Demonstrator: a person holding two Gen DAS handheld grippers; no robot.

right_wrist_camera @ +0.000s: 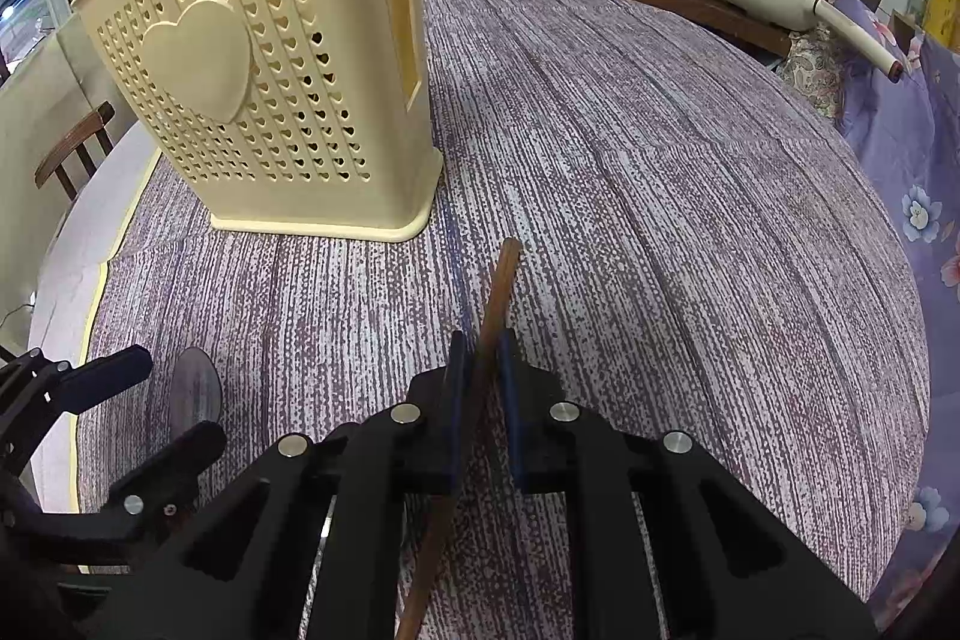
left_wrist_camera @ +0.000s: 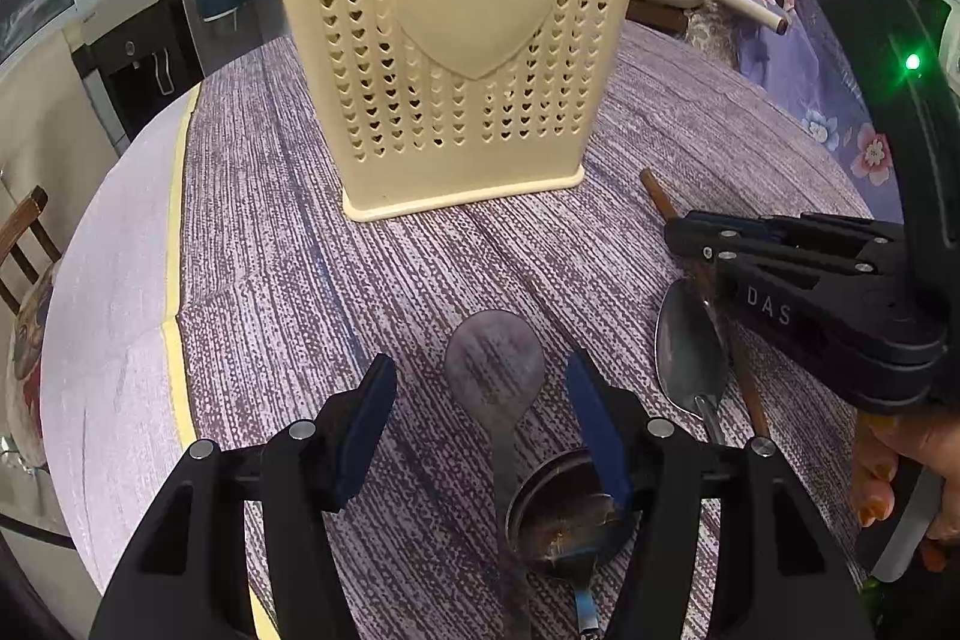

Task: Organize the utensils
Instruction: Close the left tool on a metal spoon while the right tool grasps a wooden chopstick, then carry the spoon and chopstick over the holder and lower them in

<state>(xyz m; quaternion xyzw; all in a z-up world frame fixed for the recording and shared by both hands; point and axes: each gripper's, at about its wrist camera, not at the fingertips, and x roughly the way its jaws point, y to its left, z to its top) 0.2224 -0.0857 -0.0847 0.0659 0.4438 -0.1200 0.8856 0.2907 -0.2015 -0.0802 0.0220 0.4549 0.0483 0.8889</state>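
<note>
On the purple tablecloth [right_wrist_camera: 660, 172], the right gripper [right_wrist_camera: 480, 370] pinched a wooden chopstick [right_wrist_camera: 501, 292]; the left gripper [left_wrist_camera: 480, 400] stood spread over a flat spoon [left_wrist_camera: 495, 358]. Spoons remained outside the cream holder [left_wrist_camera: 456, 58].

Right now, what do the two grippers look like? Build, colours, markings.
Both are matte black plastic. The left gripper and right gripper each have two angular fingers with triangular cut-outs, silver round pins and dark blue pads. The right one carries white "DAS" lettering and a green indicator light. No cables visible.
</note>
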